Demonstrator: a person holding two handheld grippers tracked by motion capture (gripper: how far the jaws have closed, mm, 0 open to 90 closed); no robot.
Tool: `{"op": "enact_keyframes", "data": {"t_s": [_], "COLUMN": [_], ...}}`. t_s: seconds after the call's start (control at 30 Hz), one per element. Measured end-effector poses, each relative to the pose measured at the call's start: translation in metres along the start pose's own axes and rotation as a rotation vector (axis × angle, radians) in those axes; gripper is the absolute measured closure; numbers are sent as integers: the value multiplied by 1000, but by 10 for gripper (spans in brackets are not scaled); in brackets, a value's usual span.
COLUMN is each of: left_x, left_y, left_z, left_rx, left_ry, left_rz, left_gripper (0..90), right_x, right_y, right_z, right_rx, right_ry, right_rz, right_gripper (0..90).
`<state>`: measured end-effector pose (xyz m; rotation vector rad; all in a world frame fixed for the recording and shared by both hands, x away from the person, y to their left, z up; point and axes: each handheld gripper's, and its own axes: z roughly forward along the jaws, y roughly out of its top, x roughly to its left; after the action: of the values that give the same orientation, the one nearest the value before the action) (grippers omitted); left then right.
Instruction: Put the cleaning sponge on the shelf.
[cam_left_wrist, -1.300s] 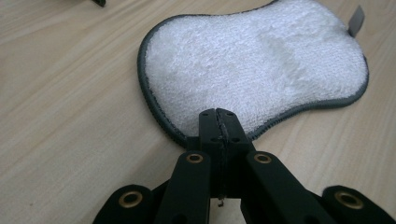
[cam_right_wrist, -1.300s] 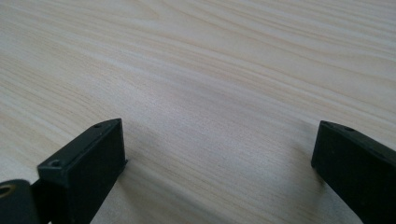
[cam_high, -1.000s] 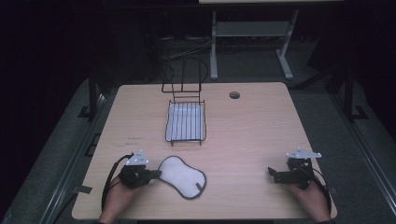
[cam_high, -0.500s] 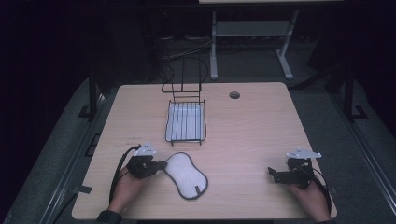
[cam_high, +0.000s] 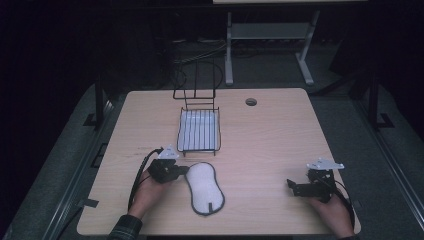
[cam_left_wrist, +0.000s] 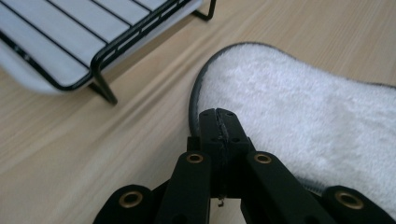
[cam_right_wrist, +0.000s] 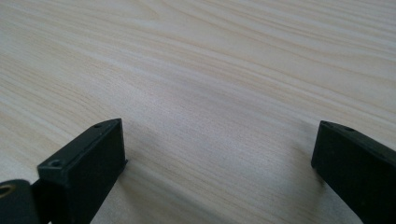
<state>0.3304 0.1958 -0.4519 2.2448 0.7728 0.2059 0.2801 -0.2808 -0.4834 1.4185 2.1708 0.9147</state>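
A white fluffy pad with grey trim (cam_high: 205, 187) lies flat on the wooden table (cam_high: 270, 140), near the front, left of centre. My left gripper (cam_high: 186, 171) sits at the pad's upper left end. In the left gripper view the pad (cam_left_wrist: 308, 107) spreads to the right, and the left gripper (cam_left_wrist: 218, 114) has its jaws pressed together at the grey trim. My right gripper (cam_high: 290, 186) rests low near the front right of the table. In the right gripper view this gripper (cam_right_wrist: 219, 154) is open, with only bare wood between its jaws.
A black wire rack (cam_high: 199, 131) with a white liner stands just behind the pad, its upright wire back toward the far edge. Its near corner and foot (cam_left_wrist: 100, 79) are close to my left gripper. A cable hole (cam_high: 251, 102) sits at the back.
My left gripper has moved forward and right, toward the rack. The pad's near end has swung with it, so the pad now lies more lengthwise. The right gripper has stayed put.
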Motion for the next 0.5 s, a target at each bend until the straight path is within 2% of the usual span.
{"op": "enact_keyframes", "data": {"t_s": [0.17,0.2,0.3,0.33,0.43,0.47,0.5], "left_x": [-11,-17,-30,-36,-51,-60,-60], "left_y": [4,5,7,7,7,7,7], "left_z": [-3,-4,-4,-3,-1,1,1], "left_rx": [-23,-31,-29,-36,-35,-38,-38], "left_ry": [-30,-48,-79,-98,-140,-169,-169], "left_rz": [-4,-9,9,-1,14,19,19], "left_gripper": [899,899,899,899,899,899,899], "right_x": [0,0,0,0,0,0,0], "right_y": [0,0,0,0,0,0,0], "right_z": [0,0,0,0,0,0,0], "right_rx": [0,0,0,0,0,0,0], "right_ry": [0,0,0,0,0,0,0], "right_rz": [0,0,0,0,0,0,0], "right_gripper": [24,23,24,24,24,24,24]}}
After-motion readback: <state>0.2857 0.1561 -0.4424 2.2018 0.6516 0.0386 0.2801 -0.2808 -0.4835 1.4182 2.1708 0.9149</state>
